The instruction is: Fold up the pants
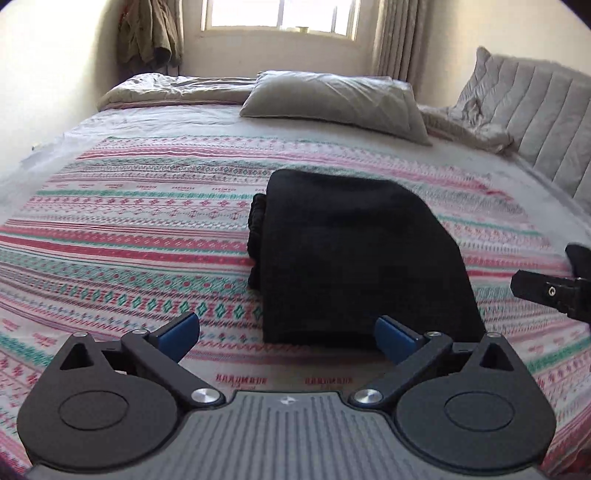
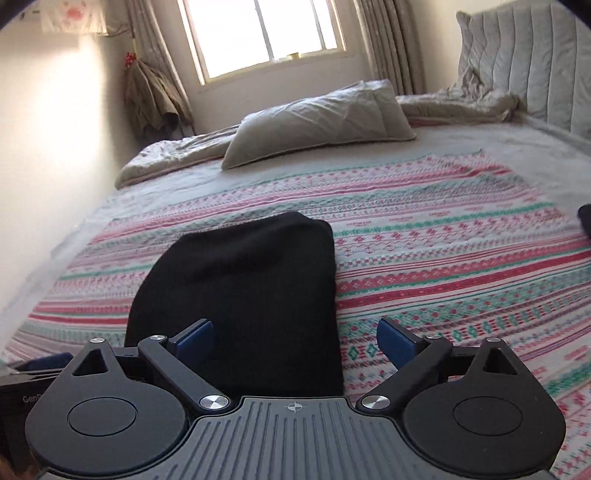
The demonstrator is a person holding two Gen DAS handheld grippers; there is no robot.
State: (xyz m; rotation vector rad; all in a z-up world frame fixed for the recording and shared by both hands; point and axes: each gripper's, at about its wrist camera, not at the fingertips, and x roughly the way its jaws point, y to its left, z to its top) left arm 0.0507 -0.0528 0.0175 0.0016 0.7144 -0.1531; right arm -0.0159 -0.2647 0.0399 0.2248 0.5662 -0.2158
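Left gripper (image 1: 288, 334): blue-padded fingers spread wide, nothing between them, held just short of the near edge of the black pants (image 1: 354, 254). Right gripper (image 2: 295, 338): fingers likewise spread apart and empty; its left pad (image 2: 195, 336) sits over the near part of the pants in that view; contact cannot be told.

Pants lie folded into a compact, thick rectangle on the patterned bedspread (image 1: 129, 229), pink, teal and white stripes. Stacked layers show along the bundle's left edge in the left wrist view.

Beyond the bedspread, a grey pillow (image 1: 332, 99) on a plain sheet, with a rumpled blanket (image 1: 166, 88) behind. Padded headboard (image 1: 546, 110) at right. Window (image 2: 266, 33) on the far wall, curtains (image 2: 388, 44) beside it, clothing hanging (image 1: 151, 29) at left.
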